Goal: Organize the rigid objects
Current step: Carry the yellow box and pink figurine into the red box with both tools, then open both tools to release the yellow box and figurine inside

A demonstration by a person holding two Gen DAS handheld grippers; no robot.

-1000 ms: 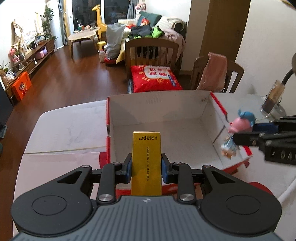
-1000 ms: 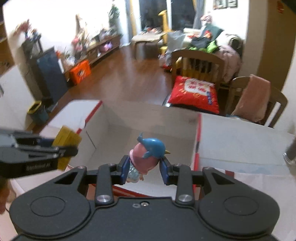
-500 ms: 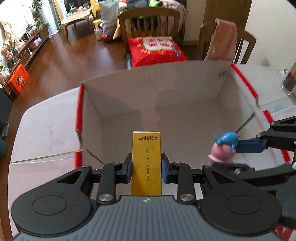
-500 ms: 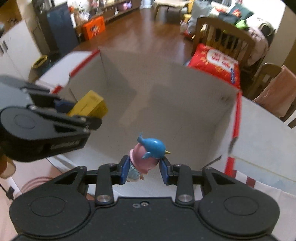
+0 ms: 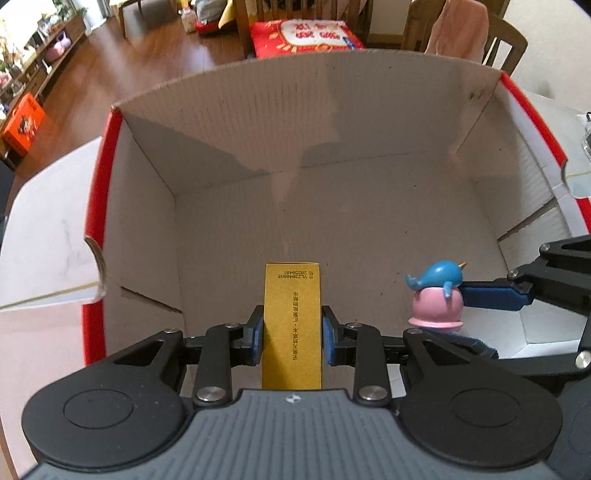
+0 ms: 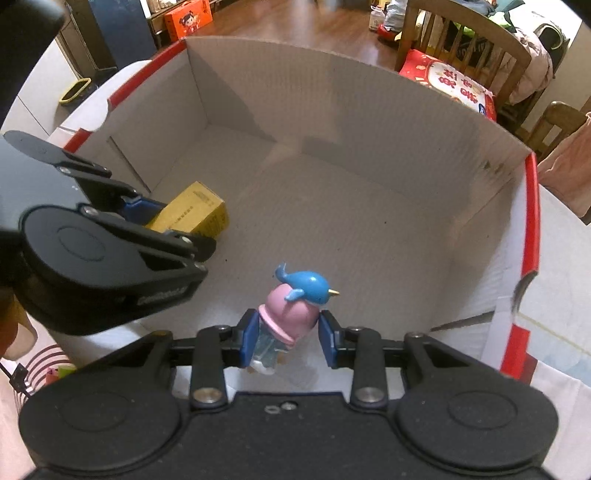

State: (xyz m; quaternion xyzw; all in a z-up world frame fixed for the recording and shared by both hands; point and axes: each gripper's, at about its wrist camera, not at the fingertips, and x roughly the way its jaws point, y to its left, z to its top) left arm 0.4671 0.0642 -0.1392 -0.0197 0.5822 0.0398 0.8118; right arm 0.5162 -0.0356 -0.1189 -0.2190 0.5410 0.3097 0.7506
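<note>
An open cardboard box (image 5: 229, 122), white inside with red outer edges, fills most of both views. Its floor is bare apart from what is held over it; nothing is seen lying loose on the bottom.

At the lower centre of the left wrist view, the left gripper (image 5: 292, 334) is clenched on a narrow yellow carton (image 5: 292, 325), whose printed face is turned upward and whose far end reaches over the box floor. In the right wrist view the same carton (image 6: 192, 214) is seen at the left of the frame, within the box walls; whether it touches the floor cannot be told.

At the lower centre of the right wrist view, the right gripper (image 6: 288, 341) is closed around a small figurine (image 6: 291, 310) with a pink head and a blue whale on top; the blue fingers (image 6: 248, 339) are pressed against its sides. In the left wrist view the figurine (image 5: 437, 302) is seen at the right, inside the box near its right wall.

The box is set on a white table (image 5: 48, 236). A red cushion (image 5: 306, 33) on a wooden chair is seen beyond the far wall.
</note>
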